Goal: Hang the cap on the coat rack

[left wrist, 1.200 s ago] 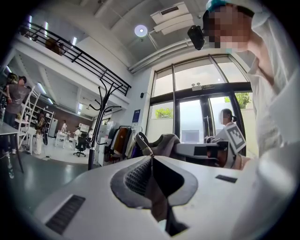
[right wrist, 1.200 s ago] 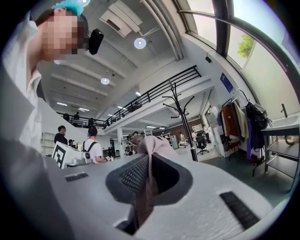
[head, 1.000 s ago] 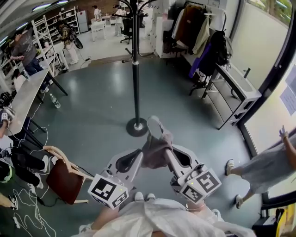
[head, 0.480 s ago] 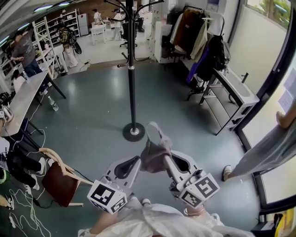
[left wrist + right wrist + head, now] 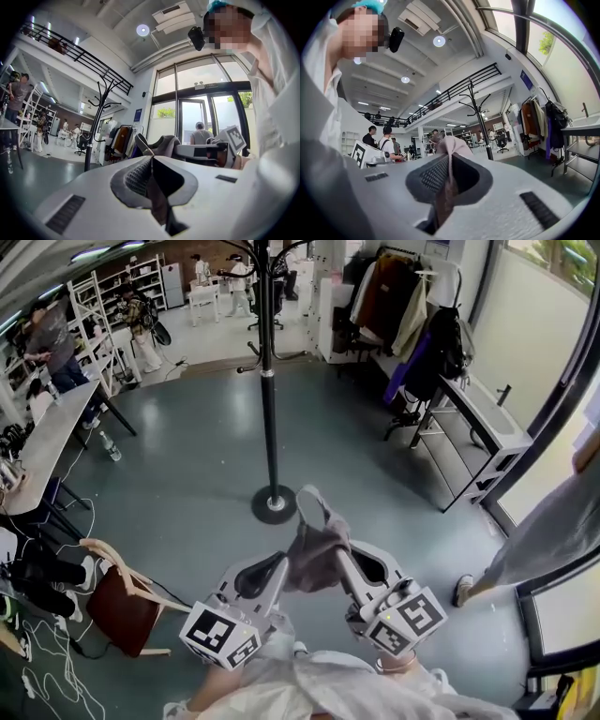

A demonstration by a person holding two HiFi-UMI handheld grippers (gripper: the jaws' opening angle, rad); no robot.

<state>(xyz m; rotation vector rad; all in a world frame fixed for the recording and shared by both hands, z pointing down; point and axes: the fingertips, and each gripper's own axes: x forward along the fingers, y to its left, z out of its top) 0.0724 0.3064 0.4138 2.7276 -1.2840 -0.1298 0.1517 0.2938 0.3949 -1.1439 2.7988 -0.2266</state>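
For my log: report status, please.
Both shut on cap: left hand-held gripper, right hand-held gripper. Not hung yet. Ahead, coat rack, no obstacle seen.

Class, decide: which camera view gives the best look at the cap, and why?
The head view: the whole cap shows, pinched between the left tongs and right tongs. The left gripper view shows only part of the cap past its jaws; the right gripper view shows only a fold at its jaws.
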